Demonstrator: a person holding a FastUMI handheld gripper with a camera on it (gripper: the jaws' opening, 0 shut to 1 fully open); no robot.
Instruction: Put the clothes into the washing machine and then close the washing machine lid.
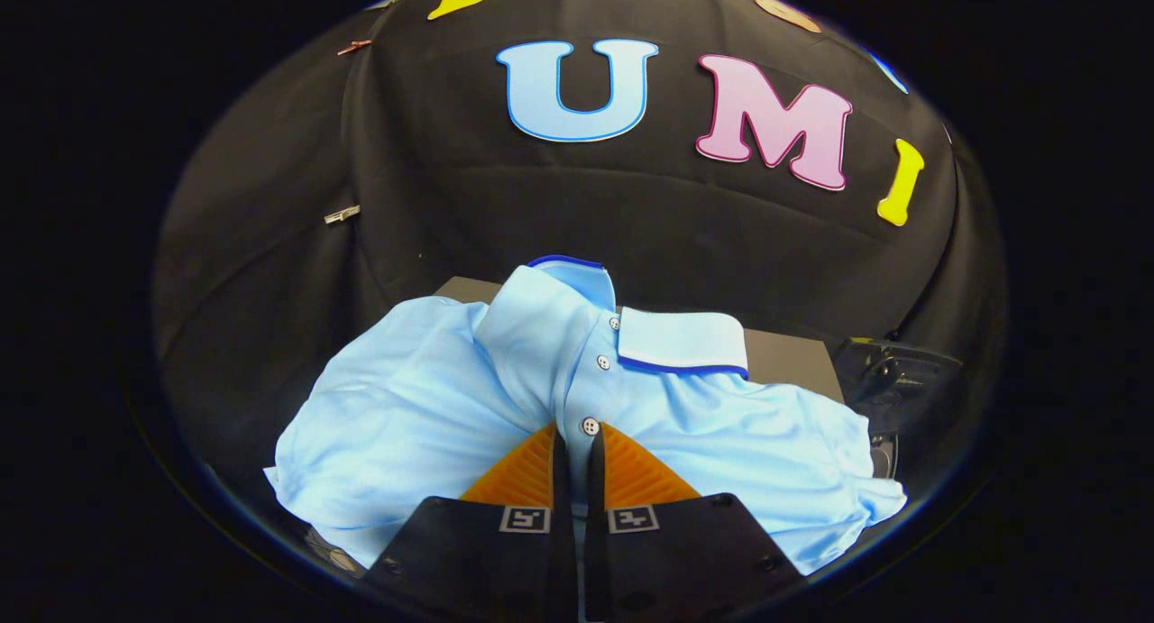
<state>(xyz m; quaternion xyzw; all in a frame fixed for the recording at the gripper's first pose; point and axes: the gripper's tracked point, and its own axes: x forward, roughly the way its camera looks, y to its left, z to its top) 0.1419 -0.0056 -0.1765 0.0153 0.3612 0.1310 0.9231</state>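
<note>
Shirt point(451, 407), pale blue polo with dark-edged collar, lies bunched over a grey surface point(793, 357) against the booth's black cloth wall. Gripper point(577, 447) sits at the shirt's button placket, fingers drawn together and pinching a fold of fabric just below the lowest button.

A grey tabletop point(793, 357) stands against the creased black cloth wall point(631, 226); dim light, dark surroundings beside it.

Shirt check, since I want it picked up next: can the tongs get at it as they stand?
Probably yes: the tongs look nearly shut at the shirt placket, by its lowest button, nothing in between.
</note>
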